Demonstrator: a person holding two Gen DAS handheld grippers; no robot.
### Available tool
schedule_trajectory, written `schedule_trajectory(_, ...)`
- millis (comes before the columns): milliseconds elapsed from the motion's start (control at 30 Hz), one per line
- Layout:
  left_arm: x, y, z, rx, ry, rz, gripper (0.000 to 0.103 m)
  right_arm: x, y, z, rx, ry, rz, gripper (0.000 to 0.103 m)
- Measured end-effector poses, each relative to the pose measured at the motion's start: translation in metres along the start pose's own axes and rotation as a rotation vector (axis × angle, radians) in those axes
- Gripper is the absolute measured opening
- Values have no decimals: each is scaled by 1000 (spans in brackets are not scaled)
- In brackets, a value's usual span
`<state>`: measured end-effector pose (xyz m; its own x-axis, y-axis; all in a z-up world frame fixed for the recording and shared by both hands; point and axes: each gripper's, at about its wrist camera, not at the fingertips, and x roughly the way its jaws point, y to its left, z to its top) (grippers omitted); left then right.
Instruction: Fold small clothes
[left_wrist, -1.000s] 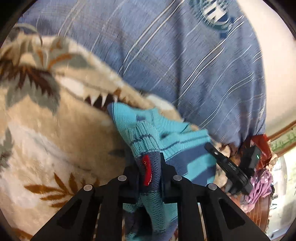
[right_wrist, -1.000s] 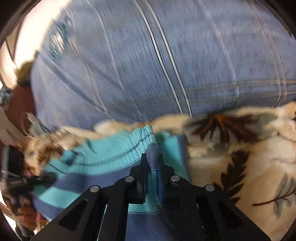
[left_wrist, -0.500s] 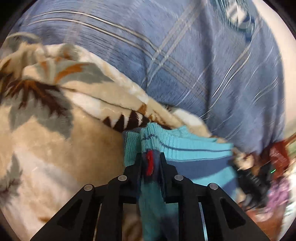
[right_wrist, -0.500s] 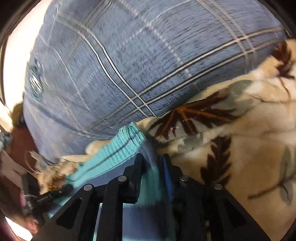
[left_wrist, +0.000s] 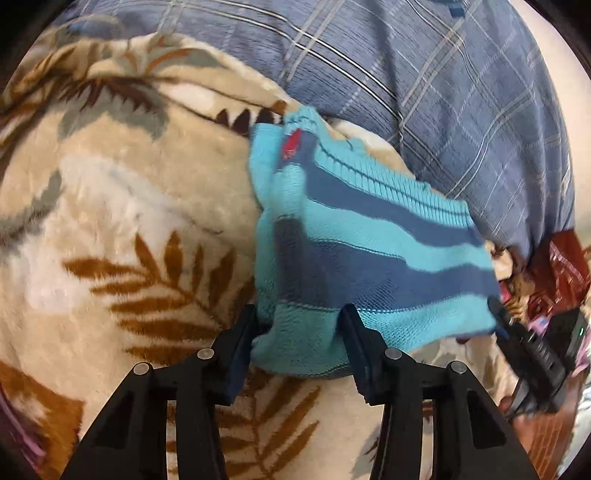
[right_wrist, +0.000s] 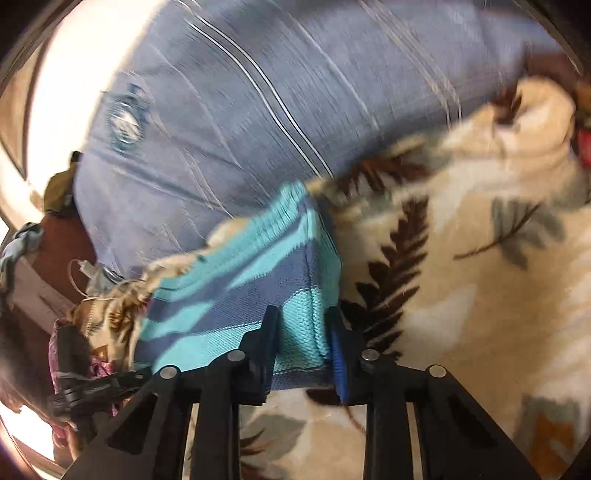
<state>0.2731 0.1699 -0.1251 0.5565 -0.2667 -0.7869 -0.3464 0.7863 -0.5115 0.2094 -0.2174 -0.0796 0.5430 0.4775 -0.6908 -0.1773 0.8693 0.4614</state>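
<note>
Since the earlier frame, the striped knit garment (left_wrist: 354, 243) had been laid flat on the leaf-print blanket (left_wrist: 122, 221), and both grippers had been drawn back from it. Left gripper (left_wrist: 299, 332) was seen with jaws opening, the near teal hem loose between them, pads off the cloth. Garment lay toward the blanket's far edge, just beside the blue plaid pillow (left_wrist: 424, 92). Right gripper (right_wrist: 301, 332) was closing slightly, its jaws set close either side of the folded side edge (right_wrist: 317, 314); real pinch could not be confirmed. Knit was judged light, soft, floppy, slightly stretchy, not slippery or fragile. Best hold judged: ribbed hem or doubled corners, pinched through all layers.
</note>
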Motion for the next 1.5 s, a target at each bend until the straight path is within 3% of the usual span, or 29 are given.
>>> schedule_trajectory(33,1,2,-1,-3,-6,-9,46,8,-6,-5,-20,38,-73,11)
schedule_trajectory(100,3,3,-4,11,-18,-6,47,18,-15,-9,-26,65,-93,11)
schedule_trajectory(200,-4,5,-9,23,-15,-19,45,14,-20,-5,45,71,-76,20)
schedule_trajectory(333,-42,21,-11,-37,-57,-149,43,-10,-10,2,40,9,-50,24)
schedule_trajectory(400,-56,25,-2,-60,-96,-194,46,-11,-1,8,58,-12,-23,29)
schedule_trajectory(433,-58,25,4,-61,-97,-202,51,-7,-1,14,79,-12,0,39)
schedule_trajectory(467,-57,23,14,-59,-85,-208,58,1,0,20,97,-13,5,49)
schedule_trajectory(533,-48,19,27,-53,-53,-211,62,9,-6,29,119,-7,13,55)
schedule_trajectory(700,-10,22,48,-76,58,-191,63,36,-32,37,190,47,8,55)
schedule_trajectory(767,-2,24,45,-50,74,-207,70,46,-35,33,200,91,86,55)
schedule_trajectory(833,4,20,43,-27,82,-214,77,54,-30,28,167,119,135,55)
schedule_trajectory(933,20,11,44,-30,87,-222,82,60,-16,25,77,115,92,51)
schedule_trajectory(967,22,8,46,-33,70,-212,80,60,-10,26,46,115,69,33)
schedule_trajectory(1000,25,5,47,-31,54,-208,74,58,-7,26,30,115,64,30)
schedule_trajectory(1033,25,2,46,-24,45,-200,55,55,-1,26,7,110,57,25)
schedule_trajectory(1133,16,2,39,-23,28,-190,42,41,11,26,-21,105,64,22)
schedule_trajectory(1300,-23,4,15,-37,16,-215,37,11,25,23,-3,97,130,21)
schedule_trajectory(1500,-75,8,-50,7,31,-232,38,-44,23,-21,55,124,205,21)
